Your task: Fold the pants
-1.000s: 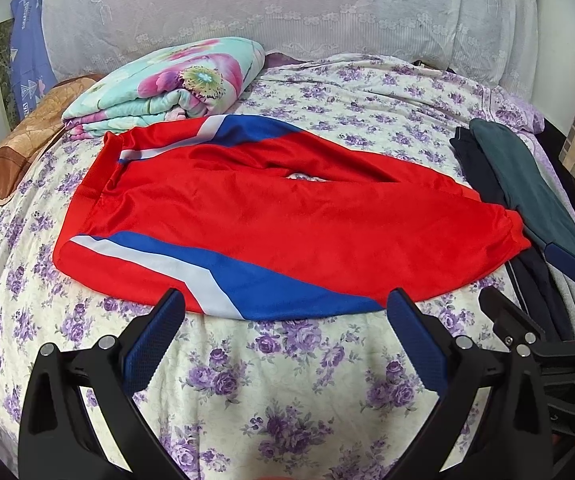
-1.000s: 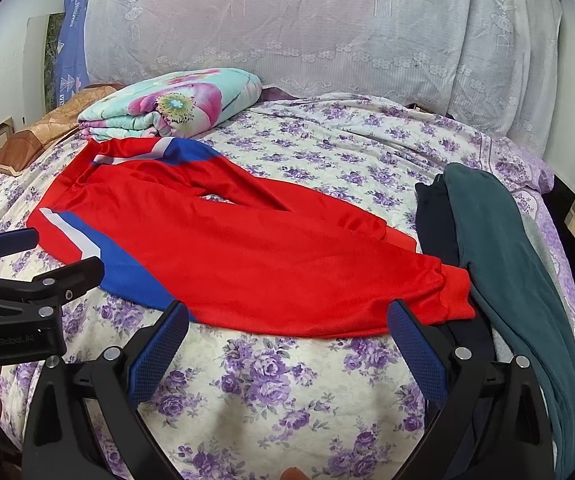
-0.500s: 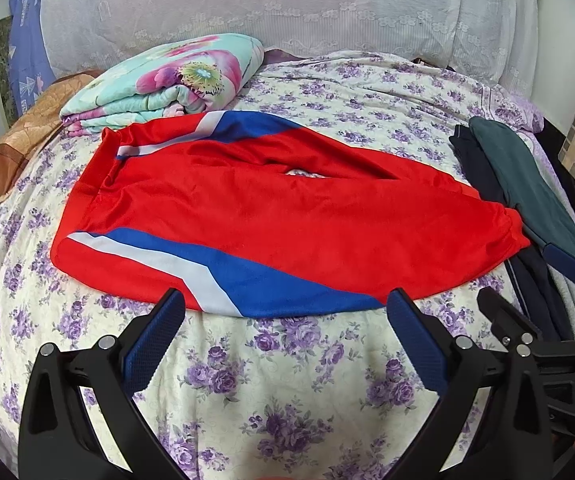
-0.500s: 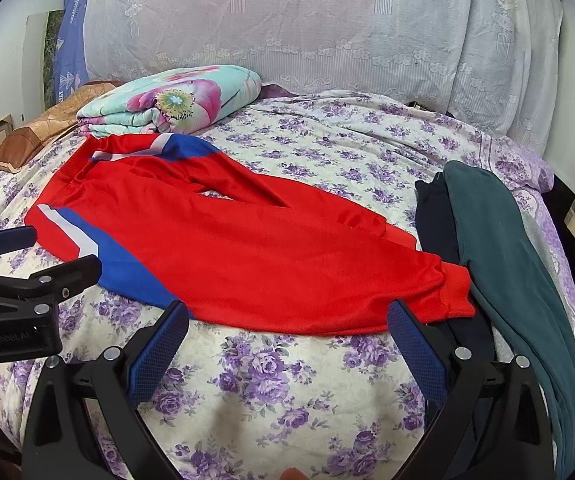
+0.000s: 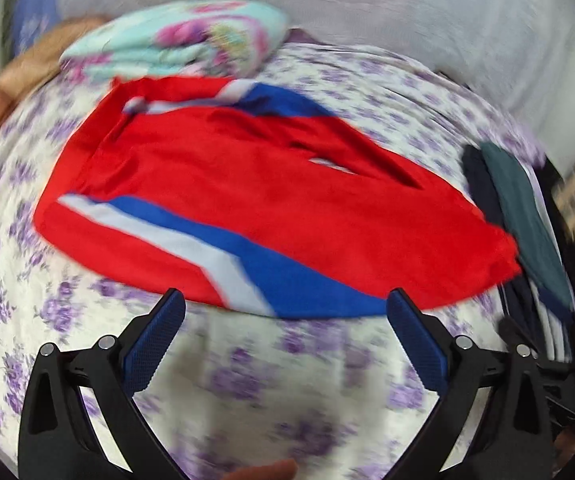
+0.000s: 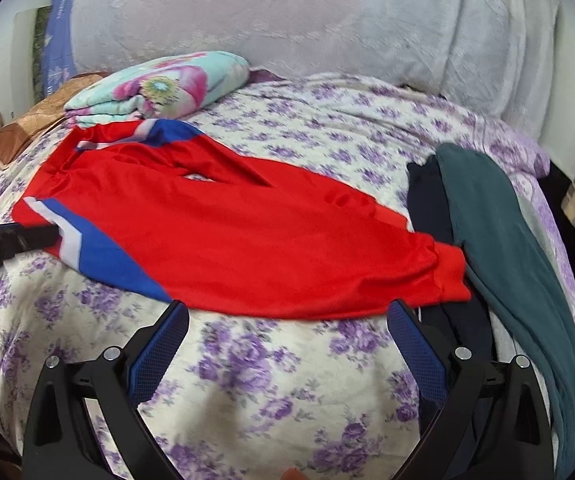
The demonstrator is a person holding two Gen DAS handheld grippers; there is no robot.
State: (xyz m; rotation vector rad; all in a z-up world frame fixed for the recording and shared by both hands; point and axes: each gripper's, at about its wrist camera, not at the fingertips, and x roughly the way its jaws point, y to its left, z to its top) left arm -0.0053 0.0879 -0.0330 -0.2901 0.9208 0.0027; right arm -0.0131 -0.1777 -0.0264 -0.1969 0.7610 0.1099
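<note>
Red pants (image 5: 271, 204) with blue and white side stripes lie spread flat on the flowered bed, waist to the left, leg cuffs to the right; they also show in the right wrist view (image 6: 247, 232). My left gripper (image 5: 287, 304) is open and empty, just in front of the near blue stripe edge. My right gripper (image 6: 287, 312) is open and empty, at the near edge of the lower leg, left of the cuff (image 6: 447, 276). The left gripper's finger (image 6: 11, 236) shows at the waist end in the right wrist view.
A folded floral quilt (image 6: 159, 88) lies behind the pants. Dark green and navy clothes (image 6: 503, 232) lie along the right side of the bed. Brown pillows (image 6: 27, 128) sit at the far left. A lace-covered headboard (image 6: 287, 20) stands at the back.
Both grippers have moved forward to the near edge of the pants. The left view is blurred from motion. The pants have not moved.
</note>
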